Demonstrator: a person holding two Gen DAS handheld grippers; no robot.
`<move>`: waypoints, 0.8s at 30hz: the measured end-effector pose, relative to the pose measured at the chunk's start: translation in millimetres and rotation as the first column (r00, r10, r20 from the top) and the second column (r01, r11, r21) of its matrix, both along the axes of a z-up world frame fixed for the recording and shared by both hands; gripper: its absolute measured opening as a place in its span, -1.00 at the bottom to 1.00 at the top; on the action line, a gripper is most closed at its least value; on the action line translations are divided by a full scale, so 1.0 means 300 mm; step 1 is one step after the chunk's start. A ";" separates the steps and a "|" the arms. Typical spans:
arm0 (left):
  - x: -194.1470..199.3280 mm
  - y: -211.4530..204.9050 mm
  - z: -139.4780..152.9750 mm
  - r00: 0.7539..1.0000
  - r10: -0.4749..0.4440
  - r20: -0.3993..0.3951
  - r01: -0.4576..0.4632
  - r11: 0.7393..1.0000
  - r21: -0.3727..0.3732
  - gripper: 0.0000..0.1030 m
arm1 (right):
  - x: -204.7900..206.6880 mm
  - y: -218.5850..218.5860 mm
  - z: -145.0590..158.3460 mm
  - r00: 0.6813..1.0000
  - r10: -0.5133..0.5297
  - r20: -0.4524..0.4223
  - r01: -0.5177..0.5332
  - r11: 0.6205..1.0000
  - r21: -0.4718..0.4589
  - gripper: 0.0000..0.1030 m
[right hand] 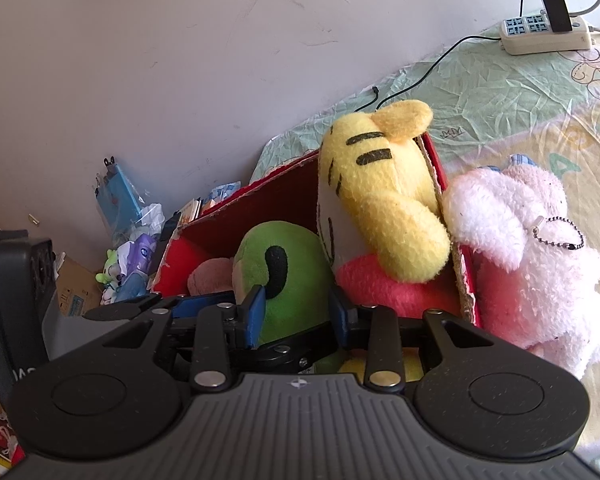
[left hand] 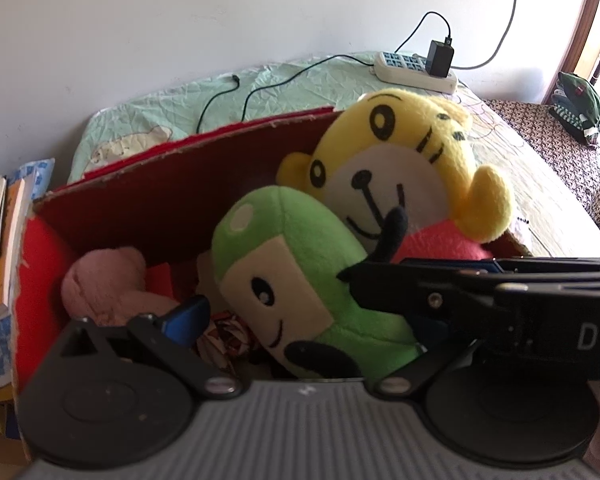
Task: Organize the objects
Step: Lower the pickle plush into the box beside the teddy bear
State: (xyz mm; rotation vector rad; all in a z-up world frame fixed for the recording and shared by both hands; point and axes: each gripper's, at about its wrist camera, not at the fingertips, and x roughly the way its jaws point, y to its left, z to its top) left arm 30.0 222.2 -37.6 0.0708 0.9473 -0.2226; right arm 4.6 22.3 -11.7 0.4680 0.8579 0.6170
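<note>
Green plush fills the middle of the left wrist view: the green toy [left hand: 300, 280] lies in the red cardboard box [left hand: 172, 200] on the bed [left hand: 260, 84], its long axis running from lower right up to upper left, face turned toward the camera. It sits directly ahead of the left gripper [left hand: 296, 312], between the blue-padded left finger and the spot where the other finger should be. That side is covered by the right gripper's black body crossing in from the right, so I cannot tell how wide these jaws stand. Behind the green toy leans the yellow tiger plush [left hand: 400, 168], head propped against the box's far right corner, and a pink plush [left hand: 104, 280] lies low at the left.

From the right wrist view, the right gripper [right hand: 298, 316] has its jaws partly open with the green toy [right hand: 280, 268] bulging between the two blue pads; contact looks likely, though a firm pinch cannot be confirmed. The toy sits straight ahead and just beyond the fingertips, so this hand seems best placed. The yellow tiger plush [right hand: 380, 184] rises over the box's right wall. Outside that wall, touching it, a fluffy pale-pink plush [right hand: 532, 248] with a bead chain rests on the bed, probably next to go in.
</note>
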 end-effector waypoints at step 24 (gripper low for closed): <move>-0.045 0.045 0.023 0.998 0.054 -0.032 -0.055 0.997 -0.060 0.99 | -0.024 -0.041 0.005 1.000 -0.020 0.018 0.019 0.999 0.045 -0.55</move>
